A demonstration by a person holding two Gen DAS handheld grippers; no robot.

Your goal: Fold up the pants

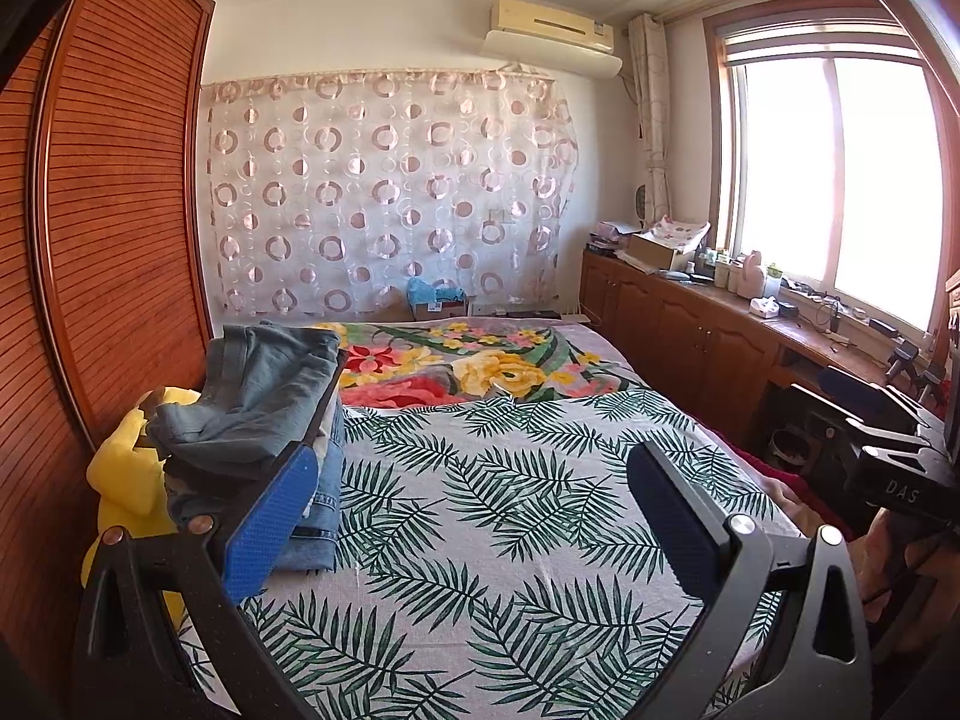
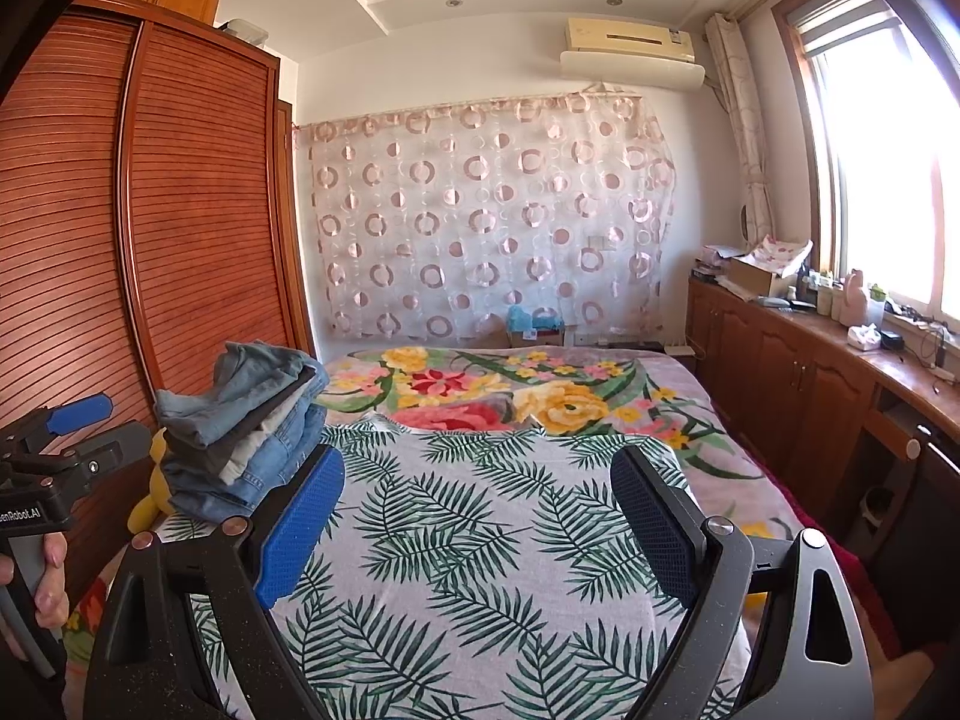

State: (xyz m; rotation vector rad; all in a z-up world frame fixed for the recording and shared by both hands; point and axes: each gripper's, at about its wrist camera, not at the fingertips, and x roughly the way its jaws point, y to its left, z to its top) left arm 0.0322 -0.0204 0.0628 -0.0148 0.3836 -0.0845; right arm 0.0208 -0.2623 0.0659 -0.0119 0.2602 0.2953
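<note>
Both grippers idle over the bed [image 1: 540, 540], nothing in either.

Left gripper [image 1: 468, 516]: jaws spread wide, blue pads apart, only the leaf-print sheet [image 1: 480, 480] visible between them. Its left pad [image 1: 270, 528] overlaps the pile of pants in the picture; can't tell if it touches. No grip on it either way.

Right gripper [image 2: 477, 522]: jaws spread wide too, empty, hanging above the same sheet, touching nothing visible.

Pants: a stack of folded pants [image 1: 264, 402] sits at the left edge of the bed beside the wooden wardrobe [image 1: 120, 210]. Denim at the bottom, grey-blue pair crumpled on top. A yellow plush toy [image 1: 126, 480] sits just behind the stack, wardrobe side.

The floral blanket [image 1: 480, 366] covers the far half of the bed, past the sheet.

A hand [image 2: 36, 588] holds the left gripper's handle at the edge of the right view.
</note>
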